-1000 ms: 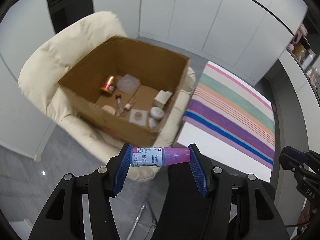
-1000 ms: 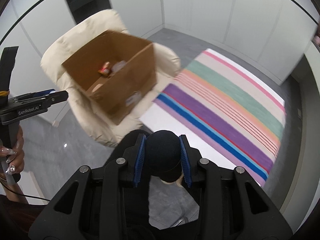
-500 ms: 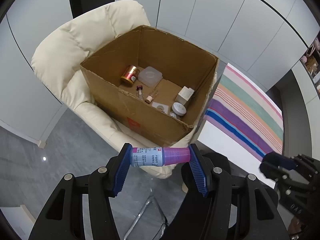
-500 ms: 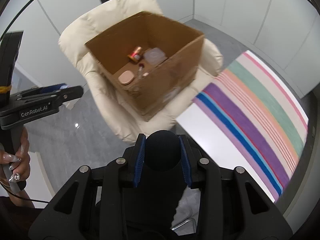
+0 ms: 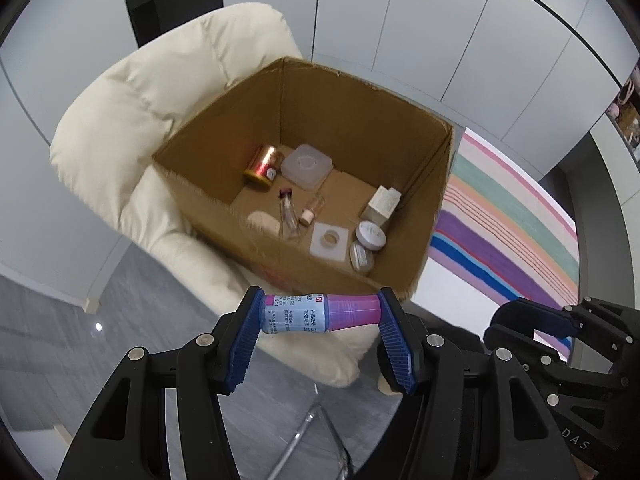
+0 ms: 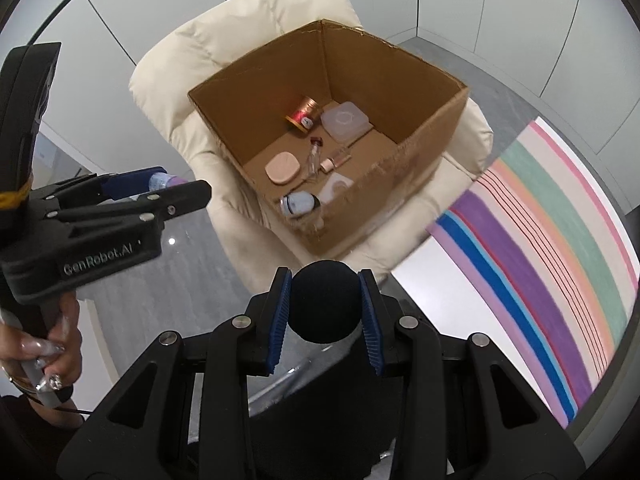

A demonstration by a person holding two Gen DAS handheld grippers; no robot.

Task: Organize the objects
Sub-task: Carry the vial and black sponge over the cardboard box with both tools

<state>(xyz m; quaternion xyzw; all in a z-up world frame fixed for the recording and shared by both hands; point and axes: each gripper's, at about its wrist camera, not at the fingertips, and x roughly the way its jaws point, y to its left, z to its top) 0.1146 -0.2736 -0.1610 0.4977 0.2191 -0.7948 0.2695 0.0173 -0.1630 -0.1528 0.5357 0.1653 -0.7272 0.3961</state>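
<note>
pinching a small bottle (image 5: 318,314) crosswise, the left hand-held gripper (image 5: 320,334) is hanging above the near edge of a cardboard box (image 5: 362,118); its blue pads are pressing on the bottle's two ends, the pale labelled body on the picture's left and the pink cap on the right. the right hand-held gripper (image 6: 325,306) is squeezing a round black sponge (image 6: 325,300) between its pads, nearly closed on it, also short of the box's near wall. the box is sitting open on the seat of a cream armchair (image 5: 132,120). lying on the box floor are a copper-coloured can (image 5: 264,165) on its side, a clear square case (image 5: 307,165) just beside it, a thin vial (image 5: 289,216), a small pink-capped tube (image 5: 312,210), a peach puff (image 6: 282,167), a white square holder (image 5: 331,241), a white carton (image 5: 382,205) against the right wall, and two little round jars (image 5: 370,236) near it. a striped rug (image 6: 560,248) is spreading over the floor to the right of the chair. in the right wrist view a hand (image 6: 48,356) with long nails is gripping the left tool's handle at the picture's left edge.
</note>
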